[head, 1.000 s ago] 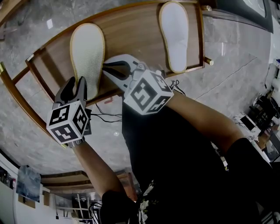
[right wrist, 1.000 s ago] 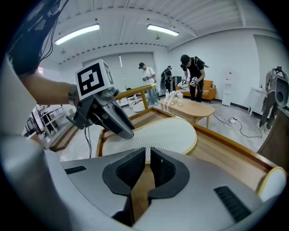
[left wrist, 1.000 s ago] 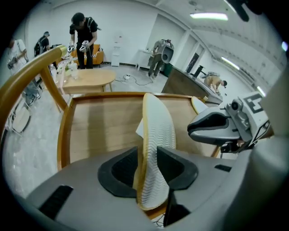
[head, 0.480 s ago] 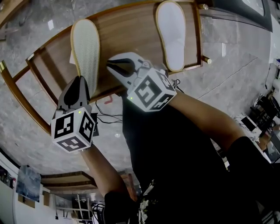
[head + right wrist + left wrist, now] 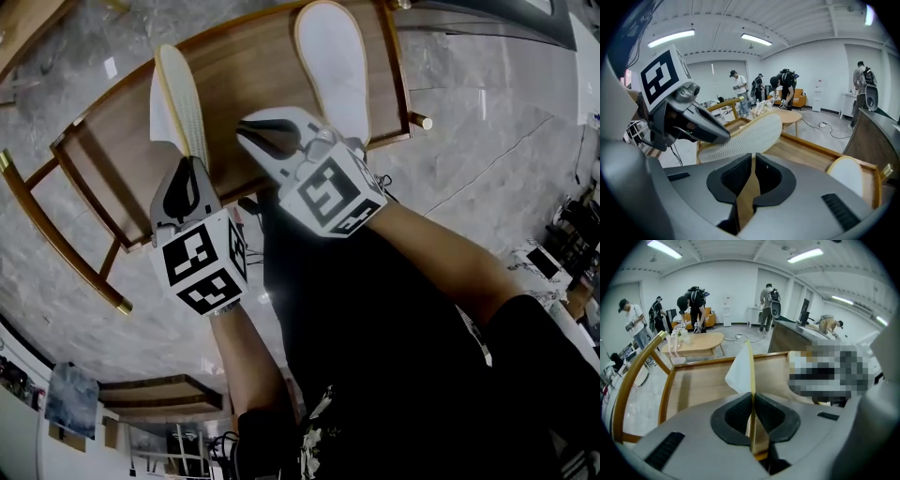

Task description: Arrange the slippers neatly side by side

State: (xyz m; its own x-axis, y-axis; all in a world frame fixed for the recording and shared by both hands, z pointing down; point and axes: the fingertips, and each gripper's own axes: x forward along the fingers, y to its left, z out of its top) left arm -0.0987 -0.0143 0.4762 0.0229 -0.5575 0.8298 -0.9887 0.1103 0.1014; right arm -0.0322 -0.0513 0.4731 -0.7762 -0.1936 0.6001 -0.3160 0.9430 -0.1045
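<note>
The rimmed wooden bench (image 5: 253, 70) holds 2 slippers: the flat slipper (image 5: 330, 66) at its far right corner, and the tilted slipper (image 5: 178, 98) on edge toward its left end. The left gripper (image 5: 190, 161) has its fingers closing on the tilted slipper's rim. The right gripper (image 5: 246, 127) has its fingers together, empty.

Tilted slipper (image 5: 745, 138) beyond closed jaws

Right hand-held gripper (image 5: 753, 158), jaws together

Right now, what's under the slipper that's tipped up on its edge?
Bare wooden tabletop lies under the tipped slipper, whose rim is between the left tool's closing jaws. Whether its lower edge touches the wood is covered by the slipper itself.
</note>
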